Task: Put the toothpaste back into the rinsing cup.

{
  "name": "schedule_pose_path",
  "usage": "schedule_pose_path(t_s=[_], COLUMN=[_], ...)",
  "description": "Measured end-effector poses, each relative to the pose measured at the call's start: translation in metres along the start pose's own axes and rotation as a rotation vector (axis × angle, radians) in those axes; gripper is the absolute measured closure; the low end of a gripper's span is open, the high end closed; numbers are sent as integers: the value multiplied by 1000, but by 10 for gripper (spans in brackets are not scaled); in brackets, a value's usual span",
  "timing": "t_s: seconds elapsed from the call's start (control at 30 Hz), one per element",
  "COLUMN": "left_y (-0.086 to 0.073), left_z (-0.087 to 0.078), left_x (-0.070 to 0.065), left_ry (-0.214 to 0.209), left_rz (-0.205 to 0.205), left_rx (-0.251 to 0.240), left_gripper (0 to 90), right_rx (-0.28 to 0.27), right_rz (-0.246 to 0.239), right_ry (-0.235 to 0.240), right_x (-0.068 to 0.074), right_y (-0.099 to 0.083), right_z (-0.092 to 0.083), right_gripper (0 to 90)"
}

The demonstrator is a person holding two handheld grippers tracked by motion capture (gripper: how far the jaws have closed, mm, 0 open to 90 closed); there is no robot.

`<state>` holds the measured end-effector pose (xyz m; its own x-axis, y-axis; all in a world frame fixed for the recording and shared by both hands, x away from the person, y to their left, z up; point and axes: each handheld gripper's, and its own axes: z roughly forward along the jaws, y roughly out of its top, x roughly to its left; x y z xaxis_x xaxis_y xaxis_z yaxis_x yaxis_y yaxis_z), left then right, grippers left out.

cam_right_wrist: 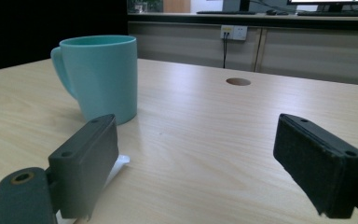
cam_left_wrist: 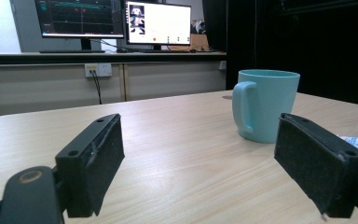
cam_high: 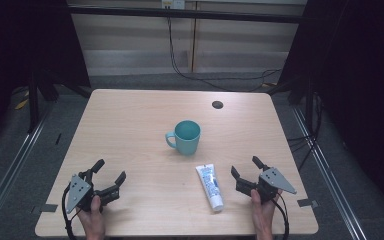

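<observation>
A teal mug (cam_high: pixel 186 137) stands upright at the middle of the wooden table (cam_high: pixel 130 125), handle to the left; it also appears as the mug (cam_left_wrist: pixel 265 105) and the mug (cam_right_wrist: pixel 100 77) in the gripper views. A white toothpaste tube (cam_high: pixel 210 186) lies flat near the front edge, cap end toward me. My left gripper (cam_high: pixel 109 172) rests open at the front left, nothing between its jaws. My right gripper (cam_high: pixel 247 167) rests open at the front right, just right of the tube (cam_right_wrist: pixel 116 165), apart from it.
A round cable hole (cam_high: pixel 217 104) sits in the table's far right part. Black frame posts and cables stand beyond the table's sides. In the left gripper view, monitors (cam_left_wrist: pixel 116 21) sit on a counter behind the table.
</observation>
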<state>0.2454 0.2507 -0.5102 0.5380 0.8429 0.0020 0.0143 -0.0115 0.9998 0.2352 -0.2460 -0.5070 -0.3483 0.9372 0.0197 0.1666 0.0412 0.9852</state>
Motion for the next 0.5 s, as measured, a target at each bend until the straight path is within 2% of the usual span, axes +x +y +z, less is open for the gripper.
schedule_pose_path(t_s=[0.17, 0.2, 0.3, 0.4, 0.47, 0.5], left_y=[0, 0, 0, 0, 0, 0], left_z=[0, 0, 0, 0, 0, 0], left_x=[0, 0, 0, 0, 0, 0], left_ry=[-1, 1, 1, 0, -1, -1], left_rz=[0, 1, 1, 1, 0, -1], left_rx=[0, 0, -1, -1, 0, 0], left_gripper=[156, 156, 156, 156, 156, 156], right_rx=[10, 14, 31, 55, 99, 99], right_rz=[0, 4, -2, -24, -36, -36], right_ry=[1, 21, 5, 13, -22, -22], right_x=[0, -1, 0, 2, 4, 4], right_y=[0, 1, 1, 2, 3, 3], right_z=[1, 2, 3, 5, 10, 10], right_gripper=[132, 132, 133, 132, 134, 134])
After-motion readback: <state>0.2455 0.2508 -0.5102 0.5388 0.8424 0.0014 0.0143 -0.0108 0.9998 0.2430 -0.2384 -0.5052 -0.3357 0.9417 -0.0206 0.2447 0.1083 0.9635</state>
